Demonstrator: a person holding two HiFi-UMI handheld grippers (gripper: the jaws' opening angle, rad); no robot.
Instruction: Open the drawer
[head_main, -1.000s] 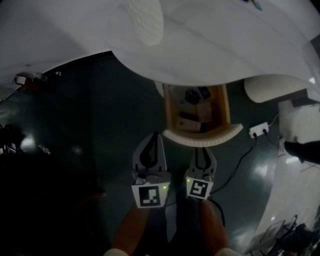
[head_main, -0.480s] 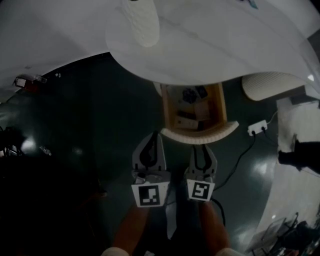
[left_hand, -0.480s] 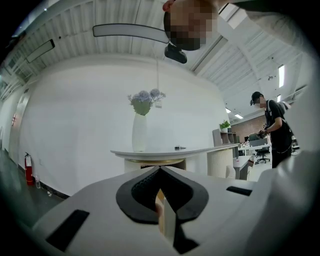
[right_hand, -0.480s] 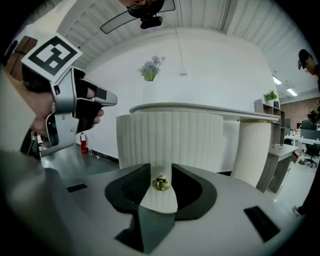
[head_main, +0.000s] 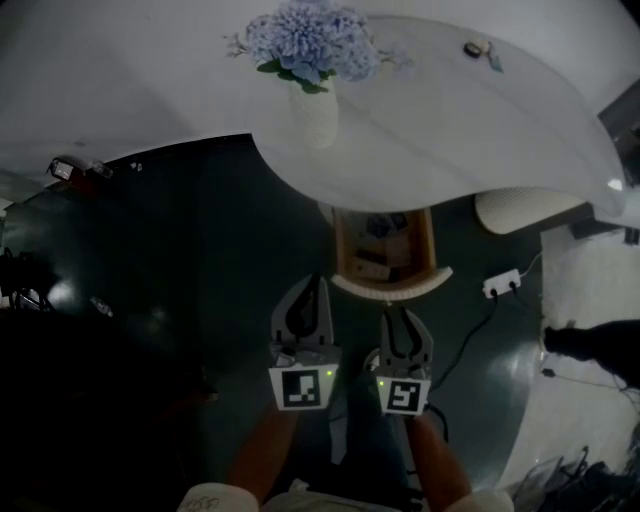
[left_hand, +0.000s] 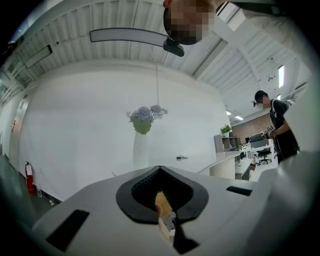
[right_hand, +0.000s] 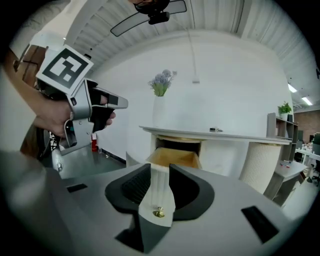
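Drawer (head_main: 392, 288) looks fully out, so I mean to back my released right gripper (head_main: 405, 318) straight off the knob (right_hand: 159, 213) between its jaws, left gripper (head_main: 314, 290) clenched empty.

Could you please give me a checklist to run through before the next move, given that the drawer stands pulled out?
1. The drawer is out from under the table: ok, its wooden inside shows.
2. The right gripper is free of the knob: ok, jaws apart, nothing pressed between them.
3. The left gripper is empty: ok, jaws together on nothing.
4. Both grippers are clear of the drawer: ok, the head view shows a gap.
5. The vase is upright on the table: ok.
6. Contents of the drawer are undisturbed: cannot tell, too dark.
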